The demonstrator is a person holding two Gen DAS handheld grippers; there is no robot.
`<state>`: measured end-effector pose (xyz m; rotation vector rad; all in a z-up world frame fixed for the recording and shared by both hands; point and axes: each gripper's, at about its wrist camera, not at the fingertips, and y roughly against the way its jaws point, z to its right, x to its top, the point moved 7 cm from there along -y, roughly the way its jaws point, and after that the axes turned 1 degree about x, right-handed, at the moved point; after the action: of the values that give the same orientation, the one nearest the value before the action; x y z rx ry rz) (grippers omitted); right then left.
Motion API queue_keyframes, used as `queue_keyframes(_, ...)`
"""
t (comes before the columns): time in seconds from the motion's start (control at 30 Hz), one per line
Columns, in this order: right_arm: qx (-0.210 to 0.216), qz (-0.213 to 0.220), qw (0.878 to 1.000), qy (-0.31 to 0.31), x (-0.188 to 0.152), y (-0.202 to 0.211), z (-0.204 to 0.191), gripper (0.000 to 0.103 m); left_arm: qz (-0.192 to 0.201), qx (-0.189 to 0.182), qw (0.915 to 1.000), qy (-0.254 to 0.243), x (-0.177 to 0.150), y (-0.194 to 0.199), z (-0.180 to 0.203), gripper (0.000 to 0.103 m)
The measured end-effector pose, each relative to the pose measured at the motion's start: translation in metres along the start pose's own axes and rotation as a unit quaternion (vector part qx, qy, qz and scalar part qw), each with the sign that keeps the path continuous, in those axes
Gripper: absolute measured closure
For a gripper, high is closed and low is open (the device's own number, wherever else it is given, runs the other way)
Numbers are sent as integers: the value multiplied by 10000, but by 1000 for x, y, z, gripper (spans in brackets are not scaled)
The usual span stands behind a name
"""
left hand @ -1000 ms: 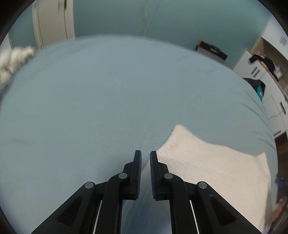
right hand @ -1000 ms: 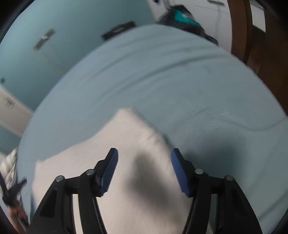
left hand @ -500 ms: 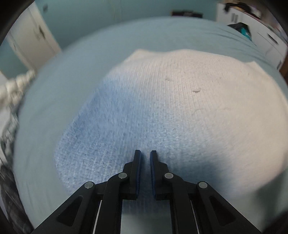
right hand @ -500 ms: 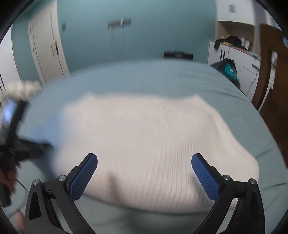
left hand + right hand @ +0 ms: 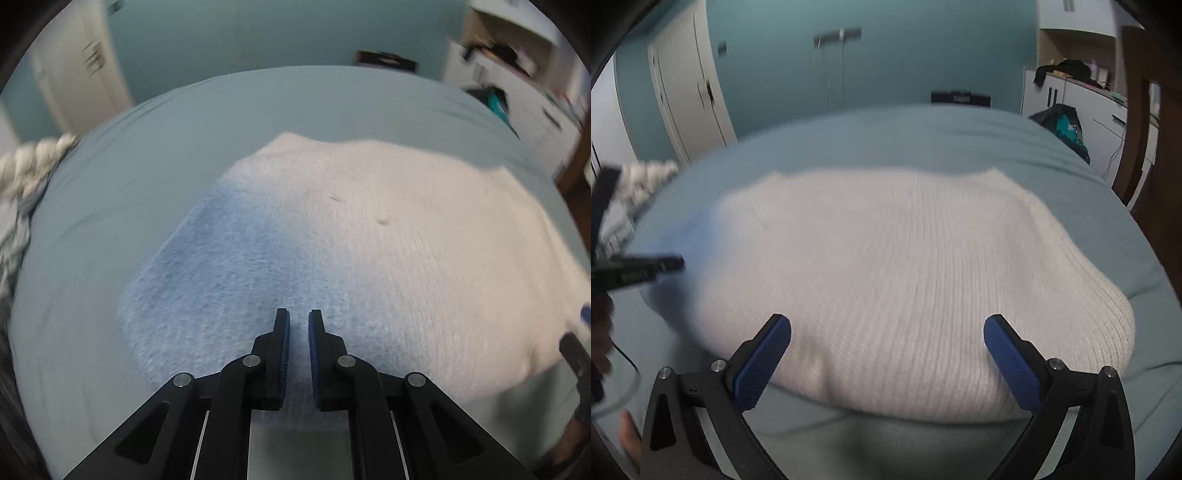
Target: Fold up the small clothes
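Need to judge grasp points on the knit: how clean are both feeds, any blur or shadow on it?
Left wrist view: a bluish shadow covers the near-left part of the white knit garment, edges are motion-smeared, and the shut left tool is sharp. Right wrist view: the garment's far edge is blurred, near ribs are readable, and the open right tool is sharp.

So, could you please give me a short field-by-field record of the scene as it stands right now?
surface: light blue bed sheet
garment: white knitted sweater, lying flat on the sheet
left gripper: shut, nothing between its pads, above the sweater's near left part
right gripper: open wide, holding nothing, over the sweater's near edge
background: white wardrobe door, teal wall
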<state>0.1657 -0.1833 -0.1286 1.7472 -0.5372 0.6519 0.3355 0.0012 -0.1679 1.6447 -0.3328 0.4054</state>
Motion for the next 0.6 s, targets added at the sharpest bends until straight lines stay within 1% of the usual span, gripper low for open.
queue_keyframes(0.03,27,52,10000,-41,1,-1,1,1,-73,-14,9999,103,0,-3,-6,94)
queue_keyframes(0.07,81,13,10000,-52,2,-10,1,1,-144,-58,9998,104,-1,-5,0,94)
queue_keyframes(0.1,120,-150,9998,-47,0,-20,0,1,-201,-92,9997,-68,-2,-10,7,94)
queue_keyframes(0.13,56,-315,9995,-37,2,-34,3,1,-256,18,9991,-331,-3,-17,12,94)
queue_keyframes(0.2,-335,-944,9949,-64,-17,-62,14,1,-225,514,9948,-856,-11,-35,13,94)
queue_keyframes(0.23,-271,-1006,9946,-48,-21,-70,17,1,-158,719,9922,-1002,-13,-41,14,94)
queue_keyframes(0.27,-262,-892,9957,-23,-19,-69,16,1,-63,991,9885,-1142,-13,-45,15,94)
queue_keyframes(0.3,-273,-906,9955,4,-16,-67,16,1,-58,1120,9865,-1192,-19,-46,24,94)
queue_keyframes(0.37,-212,-930,9954,-59,-10,-60,17,1,-107,1319,9832,-1255,-16,-43,29,94)
queue_keyframes(0.4,-179,-786,9966,-179,-4,-52,21,1,-72,1304,9826,-1322,-13,-38,31,94)
queue_keyframes(0.43,-237,-442,9976,-486,8,-37,34,1,-43,1203,9840,-1311,-12,-33,31,94)
queue_keyframes(0.47,-326,-185,9959,-817,15,-25,49,1,-14,965,9885,-1166,-9,-25,27,94)
queue_keyframes(0.5,-372,19,9922,-1187,21,-15,66,1,-14,822,9918,-974,-5,-24,22,94)
queue_keyframes(0.53,-370,214,9857,-1630,24,-4,86,1,-29,719,9946,-745,-3,-20,14,94)
queue_keyframes(0.57,-382,292,9800,-1929,25,-3,102,1,-70,595,9973,-435,1,-18,5,94)
queue_keyframes(0.6,-426,224,9736,-2232,23,-5,119,1,-129,509,9984,-225,5,-21,-2,94)
